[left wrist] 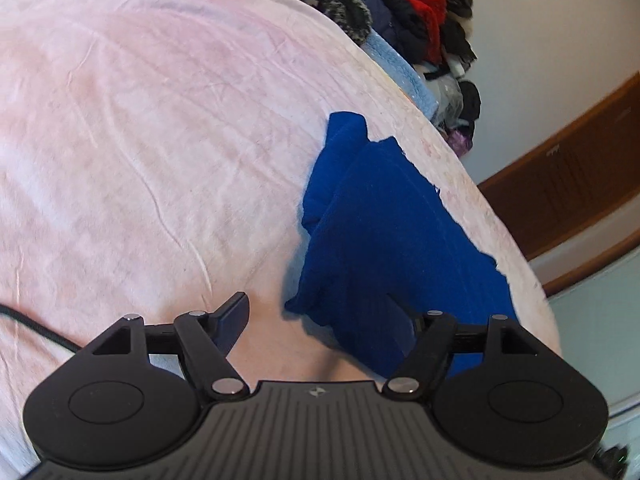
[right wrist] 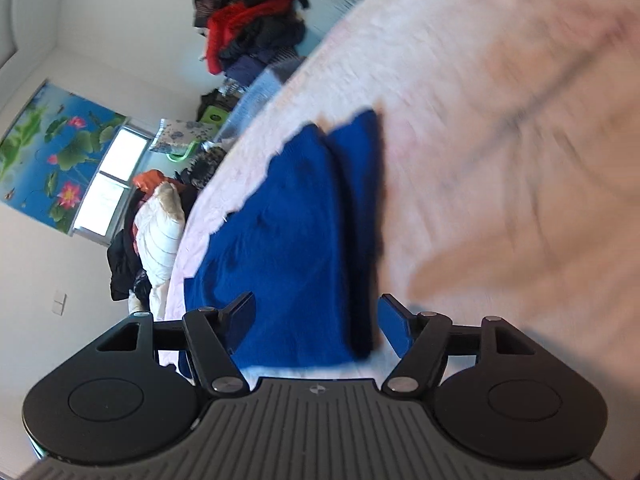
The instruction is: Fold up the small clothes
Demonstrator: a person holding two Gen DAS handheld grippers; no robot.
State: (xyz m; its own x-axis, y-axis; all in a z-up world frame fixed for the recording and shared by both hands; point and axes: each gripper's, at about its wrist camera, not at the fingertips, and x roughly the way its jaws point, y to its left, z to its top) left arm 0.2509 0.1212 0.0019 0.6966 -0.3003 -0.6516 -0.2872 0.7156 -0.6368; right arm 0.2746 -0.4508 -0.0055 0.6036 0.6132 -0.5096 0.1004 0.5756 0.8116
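A dark blue garment (left wrist: 384, 220) lies partly folded on the pink bed cover (left wrist: 140, 120), near the bed's right edge. My left gripper (left wrist: 320, 320) is open just above its near corner, right finger over the cloth, left finger over bare cover. In the right wrist view the same blue garment (right wrist: 296, 232) lies lengthwise with a folded strip along its right side. My right gripper (right wrist: 316, 320) is open above its near end, holding nothing. This view is motion-blurred.
A heap of red, black and grey clothes (left wrist: 416, 20) and a light blue towel (left wrist: 400, 68) sit at the bed's far edge. A wooden door (left wrist: 580, 184) stands beyond the right edge. Pillows and clothes (right wrist: 156, 216) lie by a window (right wrist: 112, 184).
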